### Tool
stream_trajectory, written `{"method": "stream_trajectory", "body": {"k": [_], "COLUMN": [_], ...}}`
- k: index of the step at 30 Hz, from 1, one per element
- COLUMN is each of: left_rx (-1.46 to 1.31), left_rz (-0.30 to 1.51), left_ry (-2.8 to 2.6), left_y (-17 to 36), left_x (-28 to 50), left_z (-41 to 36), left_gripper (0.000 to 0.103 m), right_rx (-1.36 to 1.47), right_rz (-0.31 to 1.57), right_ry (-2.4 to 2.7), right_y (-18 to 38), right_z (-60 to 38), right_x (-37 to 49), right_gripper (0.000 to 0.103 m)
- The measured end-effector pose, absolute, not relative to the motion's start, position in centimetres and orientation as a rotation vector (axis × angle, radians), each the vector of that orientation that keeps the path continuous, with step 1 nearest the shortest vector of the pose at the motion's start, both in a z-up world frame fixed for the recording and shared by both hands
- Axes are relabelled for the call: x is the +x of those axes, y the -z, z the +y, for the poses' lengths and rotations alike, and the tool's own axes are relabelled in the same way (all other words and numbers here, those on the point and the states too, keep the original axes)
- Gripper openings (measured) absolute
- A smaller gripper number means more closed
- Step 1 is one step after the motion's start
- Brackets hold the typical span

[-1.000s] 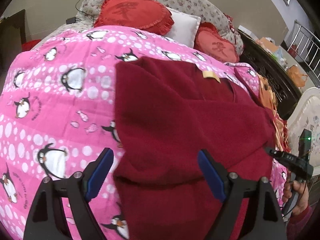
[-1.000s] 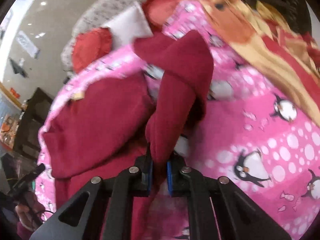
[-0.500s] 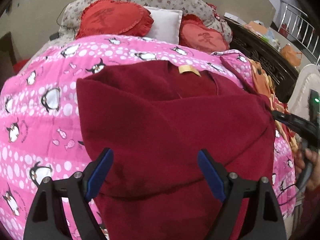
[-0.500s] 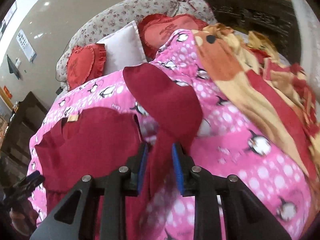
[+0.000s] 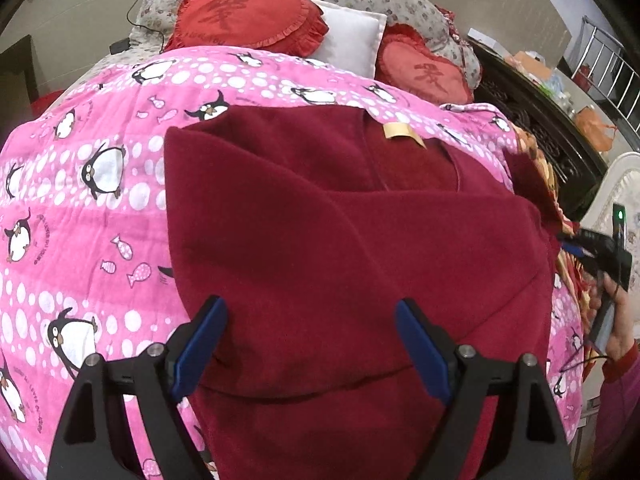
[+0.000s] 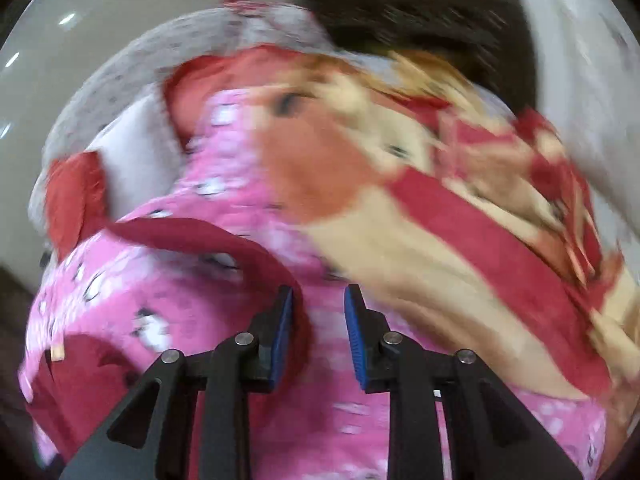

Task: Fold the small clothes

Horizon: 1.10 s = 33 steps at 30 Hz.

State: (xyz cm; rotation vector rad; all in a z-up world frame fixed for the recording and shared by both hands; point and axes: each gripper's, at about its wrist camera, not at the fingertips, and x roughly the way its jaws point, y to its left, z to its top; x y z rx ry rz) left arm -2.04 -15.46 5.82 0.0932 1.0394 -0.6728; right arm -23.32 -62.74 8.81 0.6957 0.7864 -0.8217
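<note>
A dark red fleece garment (image 5: 340,240) lies on the pink penguin blanket (image 5: 80,200), one side folded over its middle, a tan neck label (image 5: 400,133) at its far edge. My left gripper (image 5: 310,336) hovers open and empty above its near part. My right gripper (image 6: 318,332) is open with nothing between the blue pads; the view is blurred. The garment's sleeve (image 6: 208,234) lies on the blanket just left of its left finger. The right gripper also shows at the far right of the left wrist view (image 5: 596,248).
Two red heart cushions (image 5: 248,16) and a white pillow (image 5: 352,46) lie at the head of the bed. An orange and red blanket (image 6: 460,208) is bunched on the right. Dark carved furniture (image 5: 536,124) stands beyond the bed.
My right gripper opened and let go of the sleeve, which dropped onto the blanket, then swung right. My left gripper stayed open and shifted over the garment.
</note>
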Motion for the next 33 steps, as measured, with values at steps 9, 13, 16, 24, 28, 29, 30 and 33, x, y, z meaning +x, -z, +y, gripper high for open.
{"method": "stream_trajectory", "body": {"k": [9, 13, 16, 24, 28, 29, 30, 33], "left_rx": [0.088, 0.092, 0.092, 0.104, 0.126, 0.129, 0.131, 0.127], "left_rz": [1.045, 1.046, 1.049, 1.061, 1.061, 1.059, 1.056, 1.057], "left_ry": [0.672, 0.668, 0.67, 0.68, 0.678, 0.678, 0.681, 0.682], "left_y": [-5.3, -5.2, -5.2, -4.9, -4.5, -4.4, -4.4, -4.3], "left_x": [-2.1, -2.1, -2.0, -1.6, -1.5, -1.5, -1.5, -1.4], "left_z": [-15.4, -15.8, -15.9, -15.8, -16.3, -16.3, -16.4, -16.5], "left_gripper": [0.089, 0.089, 0.089, 0.089, 0.089, 0.089, 0.089, 0.089], "right_rx": [0.839, 0.694, 0.586, 0.539, 0.738, 0.742, 0.73, 0.601], "right_rz": [0.684, 0.745, 0.837, 0.9, 0.733, 0.738, 0.75, 0.839], "right_ry": [0.803, 0.578, 0.489, 0.575, 0.683, 0.698, 0.682, 0.656], "right_y": [-10.3, -12.0, -11.3, -8.0, -9.4, -9.4, -9.3, -8.6], "right_z": [-63.8, -60.3, -58.3, -63.3, -68.3, -68.7, -68.7, -67.3], "right_x": [-30.5, -24.8, -19.6, -13.4, -15.8, -16.1, -16.1, -15.0], "right_gripper": [0.005, 0.007, 0.008, 0.008, 0.009, 0.009, 0.009, 0.01]}}
